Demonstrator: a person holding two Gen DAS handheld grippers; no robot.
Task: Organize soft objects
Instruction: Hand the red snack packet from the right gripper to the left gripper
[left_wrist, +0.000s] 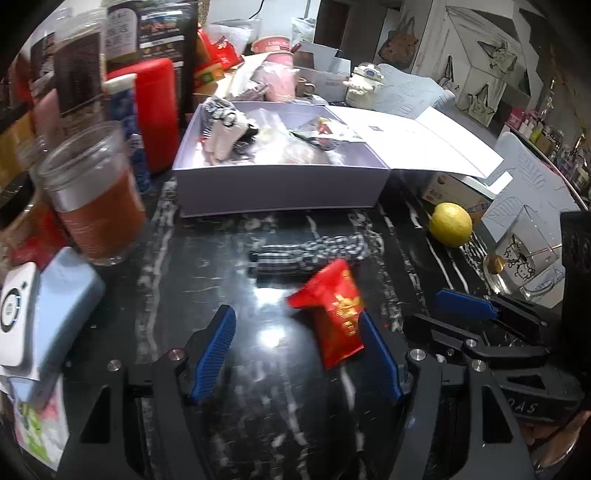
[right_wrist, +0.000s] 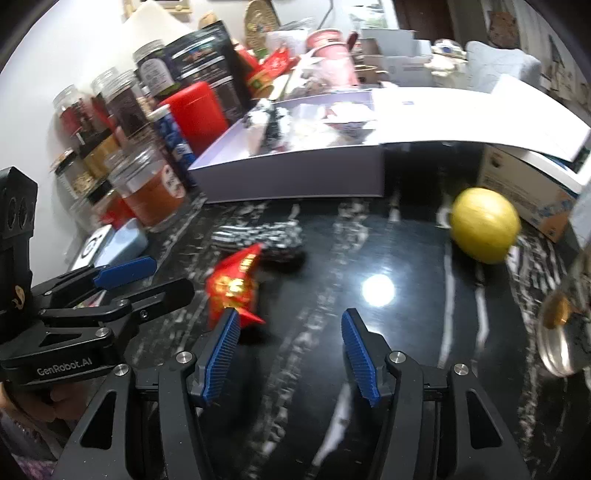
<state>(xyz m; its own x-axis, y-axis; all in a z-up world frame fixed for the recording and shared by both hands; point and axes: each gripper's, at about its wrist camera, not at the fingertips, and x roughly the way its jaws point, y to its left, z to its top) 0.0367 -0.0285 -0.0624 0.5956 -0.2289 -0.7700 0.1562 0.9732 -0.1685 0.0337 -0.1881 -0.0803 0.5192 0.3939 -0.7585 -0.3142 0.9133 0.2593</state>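
A red foil packet (left_wrist: 332, 317) (right_wrist: 232, 291) lies on the black marbled counter (left_wrist: 221, 266). In the left wrist view it sits by the right pad of my left gripper (left_wrist: 299, 332), whose jaws stand apart with nothing pressed between them. My right gripper (right_wrist: 290, 332) is open and empty, and the packet lies just past its left fingertip (right_wrist: 225, 332). A black-and-white checked cloth (left_wrist: 314, 251) (right_wrist: 258, 236) lies beyond the packet. Behind it an open lavender box (left_wrist: 280, 184) (right_wrist: 295, 181) holds soft items. Each gripper shows in the other's view: right gripper (left_wrist: 424, 310), left gripper (right_wrist: 171, 277).
A lemon (left_wrist: 450, 225) (right_wrist: 484, 225) rests on the counter to the right. Jars (left_wrist: 92, 206) (right_wrist: 151, 188) and a red canister (left_wrist: 157, 110) crowd the left side. A pale blue case (left_wrist: 62, 295) sits front left. A glass (left_wrist: 524, 254) stands at the right.
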